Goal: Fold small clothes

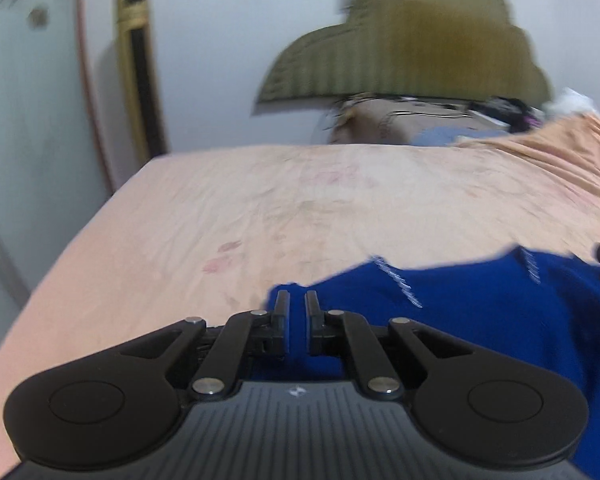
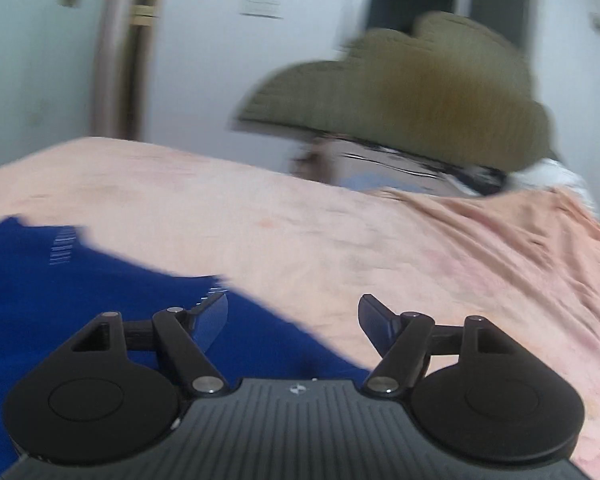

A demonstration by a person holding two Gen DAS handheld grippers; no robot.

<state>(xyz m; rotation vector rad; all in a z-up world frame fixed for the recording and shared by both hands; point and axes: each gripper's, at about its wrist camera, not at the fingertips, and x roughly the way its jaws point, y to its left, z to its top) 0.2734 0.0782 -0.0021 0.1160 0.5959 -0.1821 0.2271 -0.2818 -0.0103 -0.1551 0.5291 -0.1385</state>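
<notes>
A deep blue garment (image 1: 480, 312) with white stitched lettering lies on a peach bedsheet (image 1: 260, 208). In the left wrist view its near left corner comes up to my left gripper (image 1: 297, 298), whose fingers stand almost together with blue cloth in the narrow slit between them. In the right wrist view the same blue garment (image 2: 60, 300) fills the lower left. My right gripper (image 2: 292, 304) hovers over its right edge with the jaws wide apart and nothing pinched; the left finger (image 2: 212, 320) is over cloth, the right one over bare sheet (image 2: 340, 240).
An olive quilted cushion (image 1: 412, 48) stands at the far end of the bed above dark clutter and a cardboard-coloured thing (image 1: 400, 120). A gold-trimmed upright unit (image 1: 138, 68) stands against the white wall. The bed's left edge (image 1: 60, 252) drops off. The sheet bunches up at the right (image 2: 520, 240).
</notes>
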